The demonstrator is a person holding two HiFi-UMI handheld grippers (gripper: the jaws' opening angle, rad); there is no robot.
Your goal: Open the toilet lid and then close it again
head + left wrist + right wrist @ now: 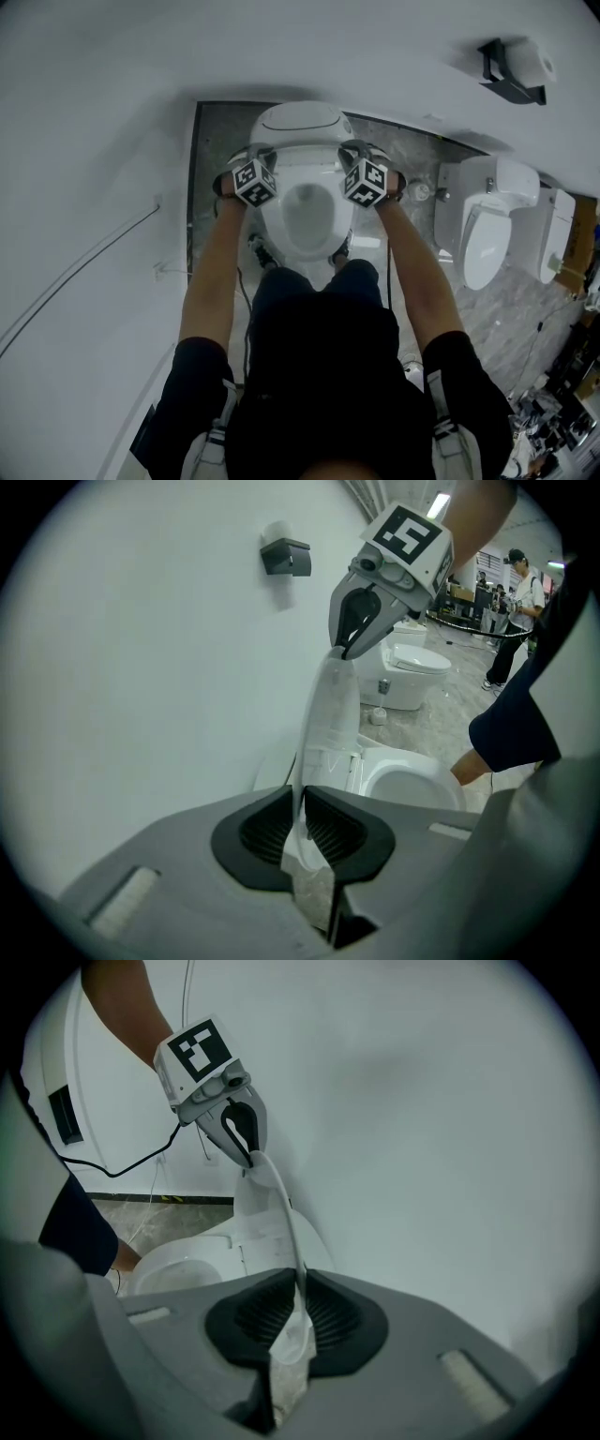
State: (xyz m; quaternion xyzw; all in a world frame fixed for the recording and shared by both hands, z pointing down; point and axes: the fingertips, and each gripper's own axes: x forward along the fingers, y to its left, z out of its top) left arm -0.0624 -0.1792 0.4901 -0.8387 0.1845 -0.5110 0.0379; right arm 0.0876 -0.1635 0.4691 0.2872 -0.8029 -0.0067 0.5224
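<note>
A white toilet [305, 211] stands against the wall, its seat down and the bowl showing. Its lid [300, 127] is raised, near upright and a little short of the wall. My left gripper [251, 156] is shut on the lid's left edge and my right gripper [361, 152] on its right edge. In the left gripper view the thin lid [333, 714] runs edge-on from my left gripper [300, 822] to the right gripper [349, 641] at its far side. The right gripper view shows the lid [272, 1194] pinched in my right gripper [302, 1302], with the left gripper [246, 1152] clamped opposite.
A second toilet [487, 225] stands to the right on the marbled floor. A paper holder [514, 70] hangs on the white wall above it. A cable [84, 272] runs along the wall at left. A person [520, 583] stands far off in the room.
</note>
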